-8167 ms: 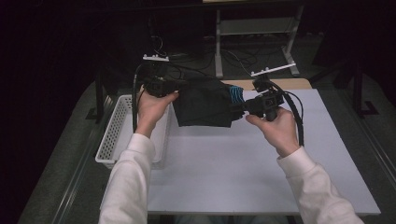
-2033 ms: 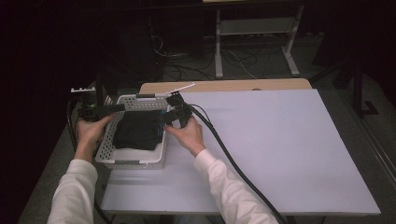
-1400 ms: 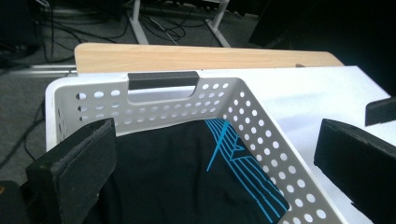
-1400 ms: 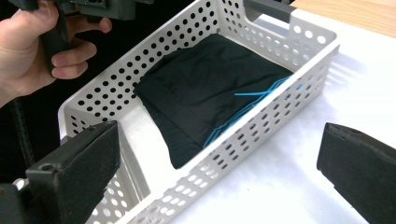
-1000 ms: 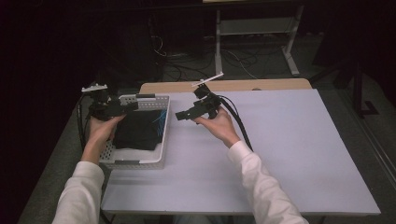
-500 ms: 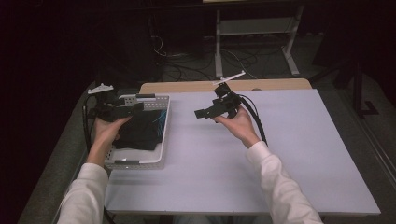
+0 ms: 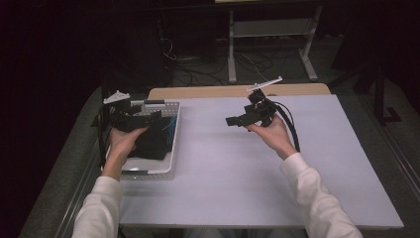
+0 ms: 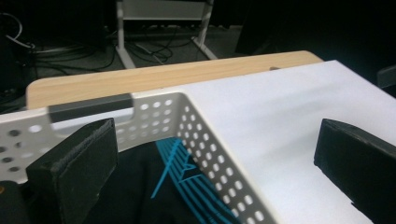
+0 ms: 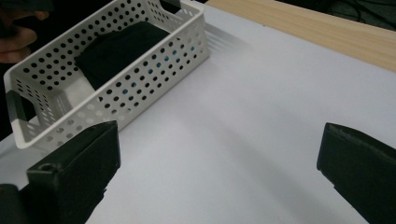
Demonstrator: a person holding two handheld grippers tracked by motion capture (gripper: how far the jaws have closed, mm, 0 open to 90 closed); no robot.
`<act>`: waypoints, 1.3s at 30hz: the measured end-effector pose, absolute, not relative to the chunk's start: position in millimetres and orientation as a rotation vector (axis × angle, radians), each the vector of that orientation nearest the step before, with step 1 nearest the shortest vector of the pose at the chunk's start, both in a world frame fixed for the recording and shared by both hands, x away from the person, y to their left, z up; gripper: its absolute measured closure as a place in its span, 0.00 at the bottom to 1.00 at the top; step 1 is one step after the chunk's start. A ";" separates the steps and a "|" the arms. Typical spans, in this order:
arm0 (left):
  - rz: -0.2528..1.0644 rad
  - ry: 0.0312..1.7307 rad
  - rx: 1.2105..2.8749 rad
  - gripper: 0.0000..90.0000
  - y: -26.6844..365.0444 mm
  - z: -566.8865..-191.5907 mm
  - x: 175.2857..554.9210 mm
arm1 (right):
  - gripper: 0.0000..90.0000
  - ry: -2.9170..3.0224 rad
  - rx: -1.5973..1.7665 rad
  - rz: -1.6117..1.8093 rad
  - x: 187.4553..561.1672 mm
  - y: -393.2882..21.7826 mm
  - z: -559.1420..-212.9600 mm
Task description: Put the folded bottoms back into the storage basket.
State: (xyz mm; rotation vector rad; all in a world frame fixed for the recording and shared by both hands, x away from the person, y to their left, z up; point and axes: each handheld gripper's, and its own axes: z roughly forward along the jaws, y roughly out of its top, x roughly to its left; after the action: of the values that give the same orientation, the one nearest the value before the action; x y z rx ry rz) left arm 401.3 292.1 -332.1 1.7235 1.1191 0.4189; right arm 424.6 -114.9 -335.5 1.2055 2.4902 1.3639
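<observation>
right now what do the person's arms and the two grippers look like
Both arms wear long white sleeves. The left gripper and right gripper are black, each topped by a pale three-cornered plate, with blocky black fingers. A thick black cable trails from the right one.

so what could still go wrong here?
1. The left gripper, fingers open, hovers over the white basket; a careless pull-away might clip the rim and shift it.
2. The black garment sits bunched against the right wall and might ride up over it.
3. The right gripper cable could drag across the table.
</observation>
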 end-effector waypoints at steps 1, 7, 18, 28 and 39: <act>0.416 1.116 1.724 0.00 289.4 -332.4 400.9 | 0.00 2.491 1.205 1.357 423.9 -118.1 -336.3; 0.409 1.102 1.720 0.00 275.4 -334.3 399.1 | 0.00 2.476 1.222 1.354 420.5 -137.5 -341.8; 0.411 1.074 1.713 0.00 252.7 -337.9 389.2 | 0.00 2.454 1.243 1.345 409.6 -169.9 -351.8; 0.411 1.015 1.712 0.00 234.0 -341.0 370.5 | 0.00 2.419 1.256 1.370 390.4 -192.3 -364.3; 0.428 0.964 1.727 0.00 224.9 -353.5 348.0 | 0.00 2.391 1.264 1.390 374.0 -202.5 -378.6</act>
State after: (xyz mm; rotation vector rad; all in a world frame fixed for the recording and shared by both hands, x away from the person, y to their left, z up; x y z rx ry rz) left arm 348.0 224.9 -353.5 1.7270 0.9639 0.4276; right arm 374.0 -202.5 -378.6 1.2635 2.3907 1.3897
